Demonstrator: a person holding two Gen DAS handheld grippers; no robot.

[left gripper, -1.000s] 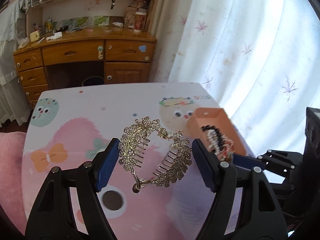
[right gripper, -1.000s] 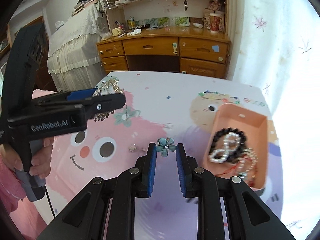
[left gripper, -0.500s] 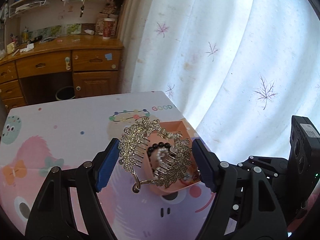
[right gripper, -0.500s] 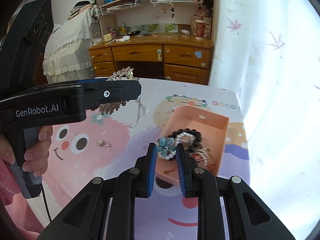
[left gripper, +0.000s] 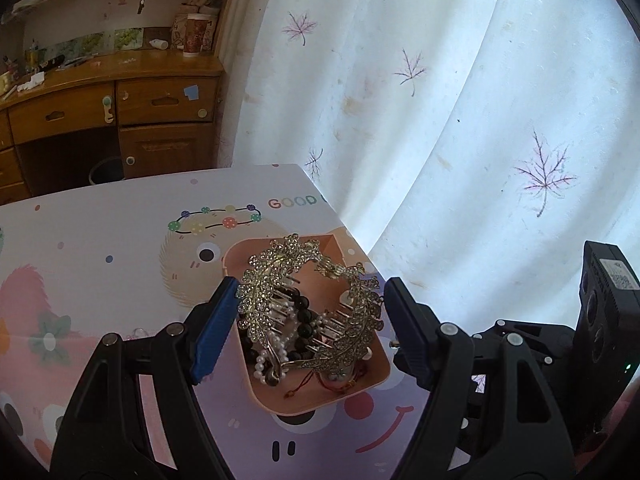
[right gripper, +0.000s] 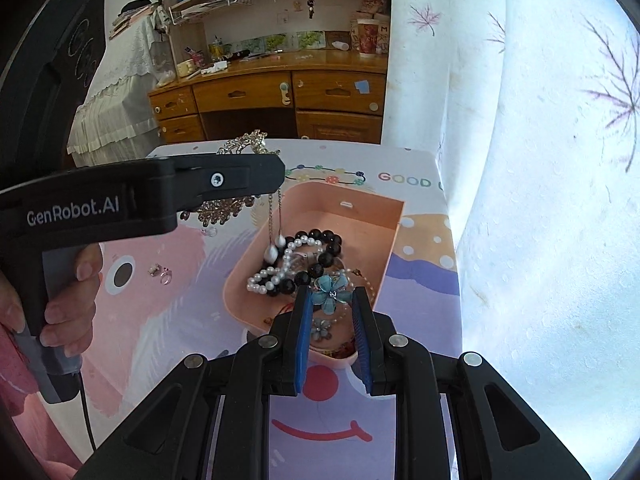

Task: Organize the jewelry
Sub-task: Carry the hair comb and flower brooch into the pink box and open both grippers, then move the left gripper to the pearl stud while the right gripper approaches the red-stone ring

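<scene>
My left gripper (left gripper: 308, 312) is shut on a gold leaf-shaped hair comb (left gripper: 304, 300) and holds it above the pink tray (left gripper: 320, 406); its dangling chain with a pearl (right gripper: 272, 254) hangs into the tray. The tray (right gripper: 352, 208) holds black beads (right gripper: 324, 258), a pearl strand (right gripper: 266, 280) and red cords. My right gripper (right gripper: 330, 300) is shut on a blue flower ornament (right gripper: 330, 294) over the tray's near end. A second blue flower (right gripper: 322, 328) lies in the tray below it.
The tray stands near the right edge of a table with a cartoon mat (left gripper: 100, 240). Small rings (right gripper: 160, 274) lie on the mat left of the tray. A white curtain (left gripper: 460, 120) hangs on the right. A wooden desk (right gripper: 272, 88) stands behind.
Both grippers have moved right with their pieces, from over the bare mat to above the pink tray. The comb's chain now hangs into the tray.
</scene>
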